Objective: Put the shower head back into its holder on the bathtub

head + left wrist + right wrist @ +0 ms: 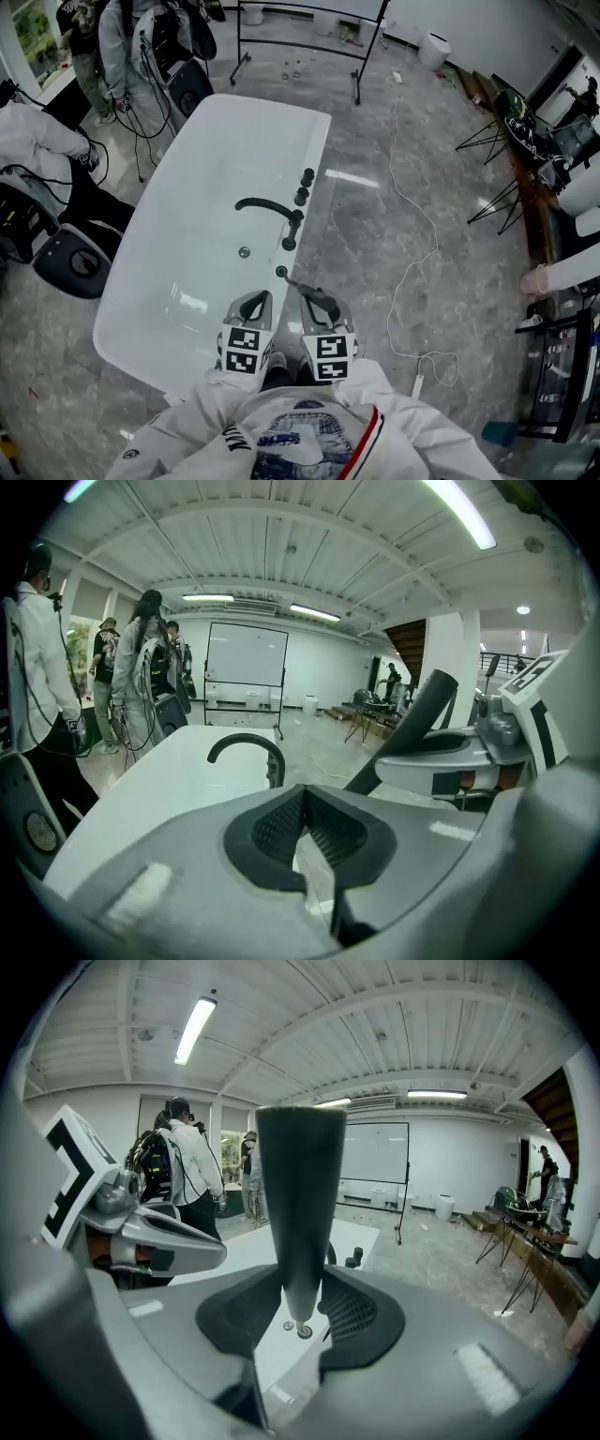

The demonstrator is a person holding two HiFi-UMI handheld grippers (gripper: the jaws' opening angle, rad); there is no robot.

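— Right hand first: what's in it?

— My right gripper is clamped on the long, dark, tapering shower head. Both ribbed black pads press on its narrow end, and it stands upright between them with the wide end up.

— And the left?

— My left gripper has its jaws together, the pad tips meeting, with nothing between them. It rides just beside the right one. Along it I can see the shower head slanting up on the right-hand side.

— Where are you over the tub?

— Both grippers hang at the near end of the glossy white oval bathtub, close to its right-hand rim. The holder is a small dark round socket in that rim, just ahead of the right jaws. The shower head is near the holder but apart from it, up in my grip and not seated.

— What else is on that rim?

— Farther along, a black curved spout arches over the basin, and black round knobs stand in a row beside it. A small round metal drain shows in the tub floor.

— And around the tub?

— There's grey marbled floor with a thin white cable snaking across it on the right. People in light jackets stand by the far end.
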